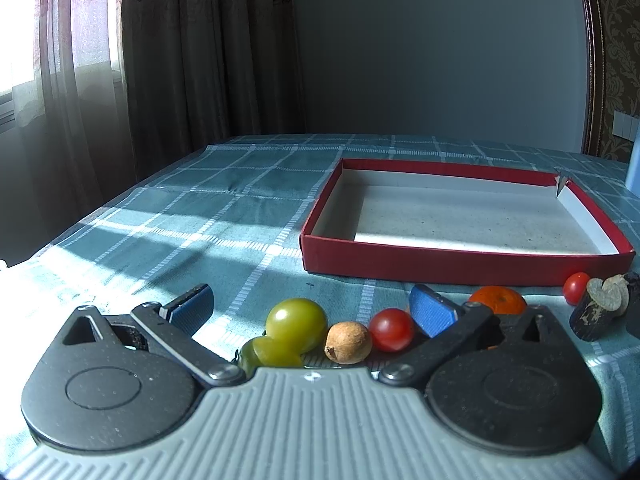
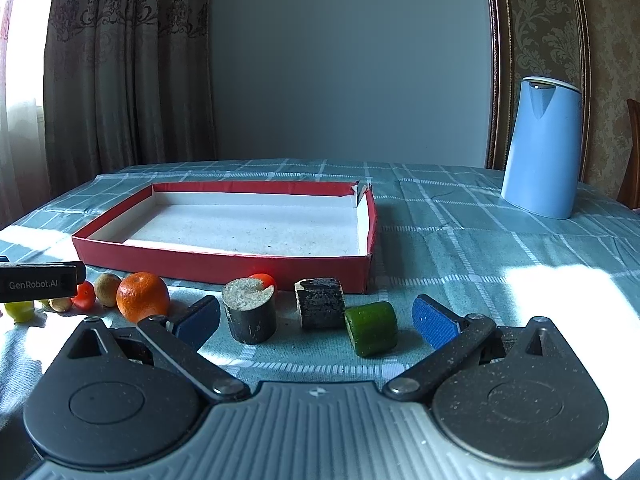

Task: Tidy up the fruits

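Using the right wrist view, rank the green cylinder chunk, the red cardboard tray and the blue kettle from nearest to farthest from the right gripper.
1. Green cylinder chunk: on the cloth, just ahead of the right gripper, between its open jaws.
2. Shallow red cardboard tray: behind the row of pieces, ahead and left.
3. Tall light-blue plastic kettle: far right, at the back.

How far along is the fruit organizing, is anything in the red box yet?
Nothing looks done: the red box is bare inside. Nothing is in hand either; the left gripper and right gripper are both open and hold nothing. Everything is left: the green fruit, brown fruit, cherry tomato, orange, dark cut cylinders and green piece lie on the tablecloth before the box.
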The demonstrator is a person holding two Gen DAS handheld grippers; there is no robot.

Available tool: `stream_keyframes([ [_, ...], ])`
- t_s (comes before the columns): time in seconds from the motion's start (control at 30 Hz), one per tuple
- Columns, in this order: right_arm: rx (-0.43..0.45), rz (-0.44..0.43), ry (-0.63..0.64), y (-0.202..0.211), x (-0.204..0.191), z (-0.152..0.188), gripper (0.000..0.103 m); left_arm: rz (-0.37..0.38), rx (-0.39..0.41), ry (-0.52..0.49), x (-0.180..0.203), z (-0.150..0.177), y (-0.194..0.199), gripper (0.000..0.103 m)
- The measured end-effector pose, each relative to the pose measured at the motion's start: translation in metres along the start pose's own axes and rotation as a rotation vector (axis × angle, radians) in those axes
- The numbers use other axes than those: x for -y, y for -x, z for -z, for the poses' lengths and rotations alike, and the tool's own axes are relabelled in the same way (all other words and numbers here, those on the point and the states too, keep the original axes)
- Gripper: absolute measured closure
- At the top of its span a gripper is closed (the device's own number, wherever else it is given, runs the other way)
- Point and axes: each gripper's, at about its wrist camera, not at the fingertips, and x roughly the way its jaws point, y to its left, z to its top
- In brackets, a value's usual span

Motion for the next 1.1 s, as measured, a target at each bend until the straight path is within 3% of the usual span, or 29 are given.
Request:
stream_keyframes([
  [1.1, -0.001, 0.005, 0.000, 0.0000, -0.0005, 0.0004, 0.000, 0.008, 0.014, 0.013, 0.0006, -0.0007, -0.0009, 0.000],
])
